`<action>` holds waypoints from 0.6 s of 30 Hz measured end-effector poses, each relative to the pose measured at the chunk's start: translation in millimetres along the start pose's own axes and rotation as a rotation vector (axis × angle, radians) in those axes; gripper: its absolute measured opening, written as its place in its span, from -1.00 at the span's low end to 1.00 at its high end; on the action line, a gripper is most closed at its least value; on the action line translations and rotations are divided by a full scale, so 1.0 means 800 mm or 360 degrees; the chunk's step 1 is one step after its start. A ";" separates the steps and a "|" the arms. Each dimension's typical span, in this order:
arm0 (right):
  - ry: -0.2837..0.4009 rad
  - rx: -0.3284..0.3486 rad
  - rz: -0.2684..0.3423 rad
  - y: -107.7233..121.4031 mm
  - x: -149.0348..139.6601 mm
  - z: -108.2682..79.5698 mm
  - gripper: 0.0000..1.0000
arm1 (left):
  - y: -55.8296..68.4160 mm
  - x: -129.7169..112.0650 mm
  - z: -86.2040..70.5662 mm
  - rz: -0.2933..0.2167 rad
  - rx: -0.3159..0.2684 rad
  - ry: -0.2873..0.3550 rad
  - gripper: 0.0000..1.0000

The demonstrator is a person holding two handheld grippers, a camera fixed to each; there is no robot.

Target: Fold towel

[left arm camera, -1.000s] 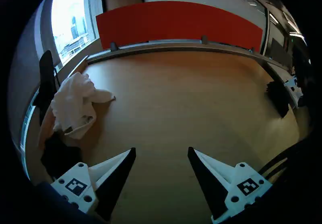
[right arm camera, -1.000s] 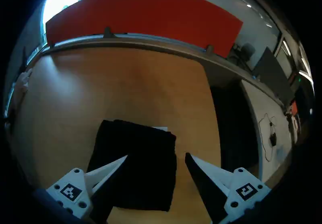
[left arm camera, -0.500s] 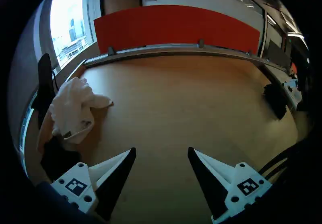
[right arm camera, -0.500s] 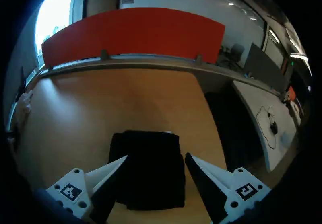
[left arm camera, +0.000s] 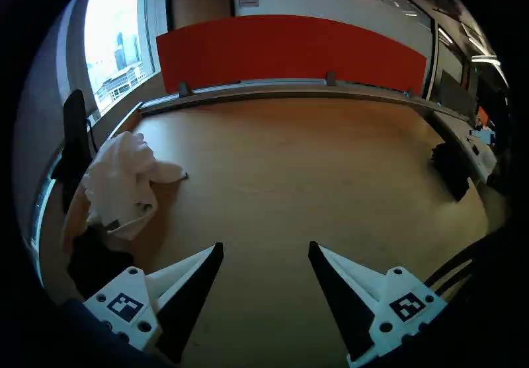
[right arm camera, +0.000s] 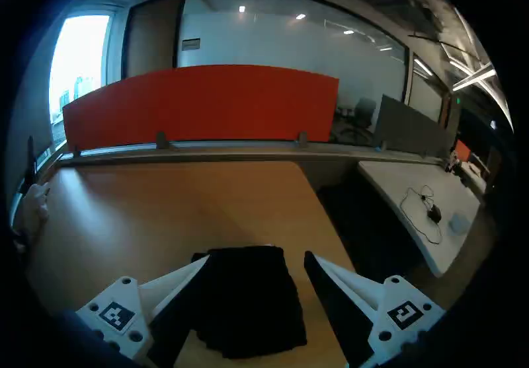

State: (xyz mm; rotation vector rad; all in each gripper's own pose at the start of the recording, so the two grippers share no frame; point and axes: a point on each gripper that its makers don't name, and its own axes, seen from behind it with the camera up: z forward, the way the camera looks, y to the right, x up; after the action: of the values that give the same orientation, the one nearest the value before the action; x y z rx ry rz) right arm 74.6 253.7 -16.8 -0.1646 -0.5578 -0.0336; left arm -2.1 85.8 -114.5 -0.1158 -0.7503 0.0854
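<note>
While the black towel (right arm camera: 248, 302) lies neatly folded on the desk (right arm camera: 165, 203) just below the right gripper (right arm camera: 257, 256), which is spread wide and empty, that one looks done. The left gripper (left arm camera: 264, 244) has its fingers apart too, holding nothing. The white towel (left arm camera: 122, 183) sits crumpled at the desk's left edge, unfolded and probably next.

A wooden desk (left arm camera: 297, 156) backed by a red partition (left arm camera: 291, 47), a bright window (left arm camera: 112, 44) beside it, ceiling lights (right arm camera: 301, 16) lit above.
</note>
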 end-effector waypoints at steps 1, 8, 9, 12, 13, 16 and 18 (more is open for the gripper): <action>0.0011 0.0000 -0.0001 -0.002 0.001 -0.002 1.00 | 0.000 0.001 0.000 0.0000 0.0000 0.0003 0.92; 0.0089 0.0003 0.0030 -0.012 0.012 -0.014 1.00 | -0.002 0.008 -0.002 -0.0003 -0.0001 0.0024 0.92; 0.0098 0.0006 0.0037 -0.013 0.013 -0.015 1.00 | -0.002 0.009 -0.003 -0.0004 -0.0002 0.0026 0.92; 0.0115 0.0003 0.0050 -0.015 0.016 -0.017 1.00 | -0.003 0.009 -0.004 -0.0005 -0.0001 0.0032 0.92; 0.0128 -0.0004 0.0051 -0.014 0.018 -0.018 1.00 | -0.003 0.009 -0.004 -0.0005 -0.0001 0.0033 0.92; 0.0173 -0.0030 0.0053 -0.012 0.026 -0.022 1.00 | -0.004 0.010 -0.006 -0.0006 0.0001 0.0039 0.91; 0.0214 -0.0057 0.0050 -0.009 0.033 -0.025 1.00 | -0.004 0.011 -0.006 -0.0007 0.0002 0.0046 0.91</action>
State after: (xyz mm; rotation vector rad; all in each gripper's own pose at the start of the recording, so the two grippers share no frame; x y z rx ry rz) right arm 106.9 243.7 -18.6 -0.2042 -0.4208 -0.0240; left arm 8.1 83.5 -111.7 -0.1137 -0.7220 0.0798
